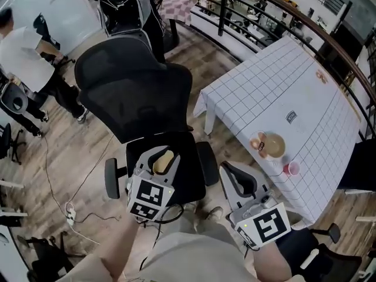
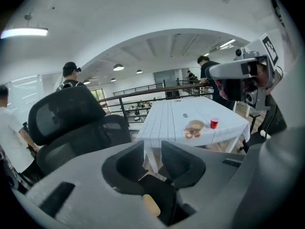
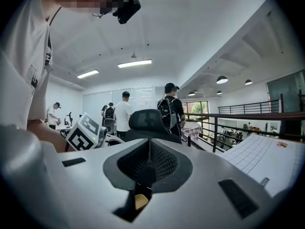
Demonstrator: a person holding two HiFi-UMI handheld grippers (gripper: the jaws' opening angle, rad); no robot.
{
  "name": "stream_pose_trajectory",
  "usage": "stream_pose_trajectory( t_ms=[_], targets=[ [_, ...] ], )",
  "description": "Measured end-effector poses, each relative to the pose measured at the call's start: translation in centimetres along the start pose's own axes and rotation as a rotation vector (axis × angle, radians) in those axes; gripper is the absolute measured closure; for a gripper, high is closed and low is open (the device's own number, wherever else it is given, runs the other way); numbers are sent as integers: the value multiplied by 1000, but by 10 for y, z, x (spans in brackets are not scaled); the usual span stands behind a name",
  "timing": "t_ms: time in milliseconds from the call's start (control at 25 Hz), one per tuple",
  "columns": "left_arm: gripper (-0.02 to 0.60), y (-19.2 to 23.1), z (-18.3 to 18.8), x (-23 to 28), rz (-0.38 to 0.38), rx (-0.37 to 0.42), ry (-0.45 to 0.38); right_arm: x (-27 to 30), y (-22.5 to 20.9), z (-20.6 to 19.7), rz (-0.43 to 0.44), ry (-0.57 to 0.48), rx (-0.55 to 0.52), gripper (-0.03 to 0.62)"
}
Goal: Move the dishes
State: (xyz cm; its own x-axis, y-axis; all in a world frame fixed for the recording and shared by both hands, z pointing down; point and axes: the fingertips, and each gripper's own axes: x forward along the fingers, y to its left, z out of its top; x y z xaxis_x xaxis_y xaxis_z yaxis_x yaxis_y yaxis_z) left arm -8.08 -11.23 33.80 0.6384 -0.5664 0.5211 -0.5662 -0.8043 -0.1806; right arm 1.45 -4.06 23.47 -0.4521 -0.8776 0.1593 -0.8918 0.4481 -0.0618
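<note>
Facing a grid-lined white cloth table bearing a round tan bowl, the matte grey left gripper gapes empty, while the right gripper has its ribbed jaws pressed together on nothing.

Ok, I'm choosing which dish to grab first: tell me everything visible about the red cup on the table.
The red cup is small, plain and plastic-looking, narrowing toward its base. It stands upright, mouth up, on the white gridded cloth of the table, near the edge closest to the person. The tan bowl sits beside it, apart; only the cloth touches the cup. Whether it holds anything cannot be told.
</note>
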Motion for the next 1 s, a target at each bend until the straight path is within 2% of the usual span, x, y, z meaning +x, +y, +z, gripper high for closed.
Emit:
stream_pose_trajectory(
  t_ms=[240,400,560,720,1000],
  targets=[
    [442,14,-73,19,9,-75,142,41,10,-29,79,48,31,568],
    [436,17,-105,35,5,-99,167,67,8,-49,102,64,64,568],
    [432,26,-150,49,6,-131,225,94,14,-76,126,77,72,568],
    [431,32,-182,62,20,-168,233,114,16,-111,144,110,82,568],
    [431,26,-256,93,15,-175,302,141,34,-197,160,199,91,568]
  ],
)
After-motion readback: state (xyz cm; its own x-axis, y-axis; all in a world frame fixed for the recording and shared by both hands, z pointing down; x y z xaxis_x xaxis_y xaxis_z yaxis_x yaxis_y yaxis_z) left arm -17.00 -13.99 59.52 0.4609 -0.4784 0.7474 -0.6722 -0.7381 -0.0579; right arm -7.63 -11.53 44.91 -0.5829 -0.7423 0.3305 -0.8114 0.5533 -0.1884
